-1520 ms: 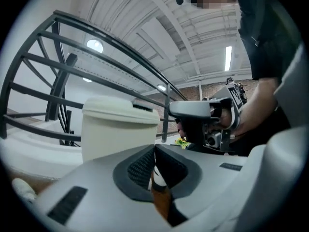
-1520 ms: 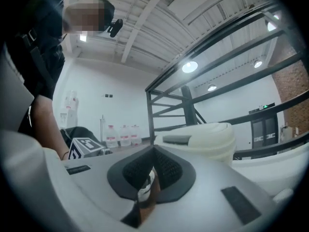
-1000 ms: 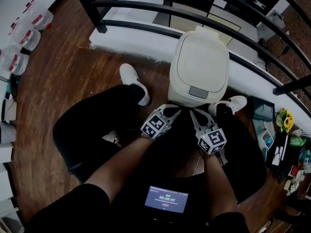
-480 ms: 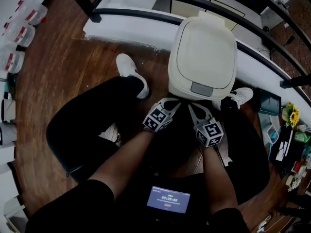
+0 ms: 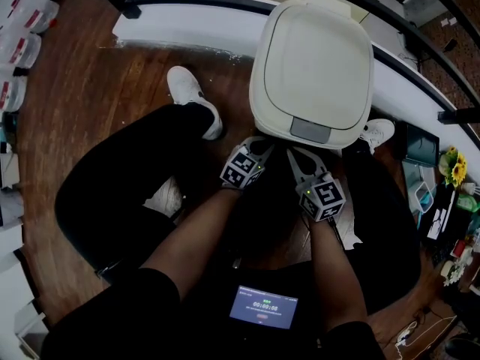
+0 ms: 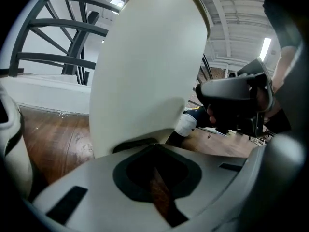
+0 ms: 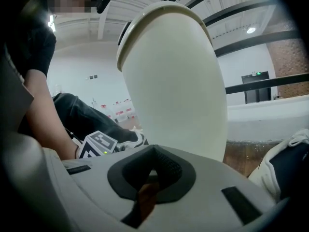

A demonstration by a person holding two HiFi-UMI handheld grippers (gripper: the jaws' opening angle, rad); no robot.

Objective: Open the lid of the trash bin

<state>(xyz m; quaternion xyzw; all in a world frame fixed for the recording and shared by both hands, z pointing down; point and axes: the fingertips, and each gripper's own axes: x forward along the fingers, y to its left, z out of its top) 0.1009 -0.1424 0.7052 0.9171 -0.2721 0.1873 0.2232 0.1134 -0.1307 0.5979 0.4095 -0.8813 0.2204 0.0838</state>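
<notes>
Dark wooden floorboards (image 5: 90,111) run up to a white ledge (image 5: 187,17) under a black railing. At the left, a white shoe (image 5: 191,100) rests on the boards. Next comes the left gripper (image 5: 257,145), its jaws drawn together with only a thin slit between them and nothing held. Its tips sit just beside the lower front of the trash bin (image 6: 145,66). The bin stands against the ledge, between the person's feet, with its lid (image 5: 313,58) down flat. A grey tab (image 5: 310,130) is set into the lid's front edge, nearest the grippers. The right gripper (image 5: 300,157) is likewise closed and empty, and it points at the bin's front just below that tab. Beyond it lies the other white shoe (image 5: 379,130).

The bin looks like smooth, hard, cream plastic, so I judge it light, stiff and slippery, and likely to slide or rock if shoved. The grey tab reads as a press latch, and the bump at the far rim suggests the hinge. A closed jaw tip pressing that tab, or hooking under the front lip, seems the best hold. The other gripper could steady the body.
</notes>
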